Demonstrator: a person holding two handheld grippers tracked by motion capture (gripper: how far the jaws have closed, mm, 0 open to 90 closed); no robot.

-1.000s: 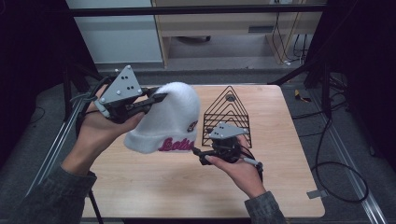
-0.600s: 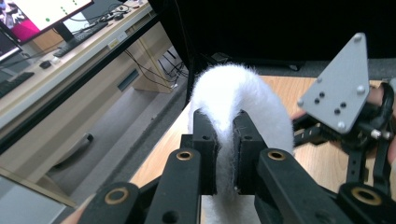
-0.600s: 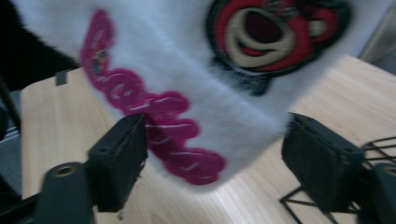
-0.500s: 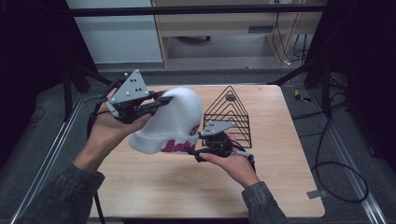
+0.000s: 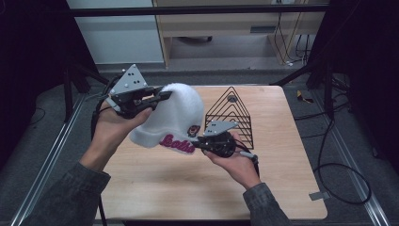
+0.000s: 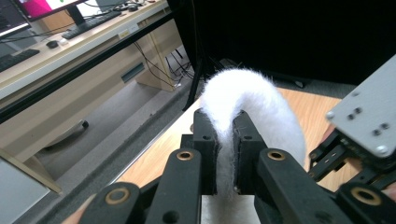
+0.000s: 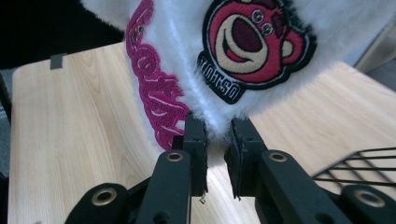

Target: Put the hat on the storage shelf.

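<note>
So you've got the fluffy white cap (image 5: 174,115) hanging in the air over the left half of the worktop (image 5: 282,179), clear of the wood, stretched between both tools. Your left hand-held gripper (image 5: 162,96) is pinching the furry edge at the top of the cap; in the left gripper view the jaws are pressed tight with white fur (image 6: 227,154) squeezed between them. Your right hand-held gripper (image 5: 200,142) has the lower edge clamped just under the bear patch (image 7: 254,42), beside the pink lettering (image 7: 156,100).

Looks to me like you're in the carry-and-position step, probably heading for the black wire rack (image 5: 233,115) standing just behind your right hand. Next move needs both grips kept firm while you lift the cap over the rack's peak and keep the opening facing down, or it'll snag on the wires.

Compared with a second ago, the cap has drifted a bit right and up, closer to the rack, and your left hand has risen with it. Rack hasn't moved.
</note>
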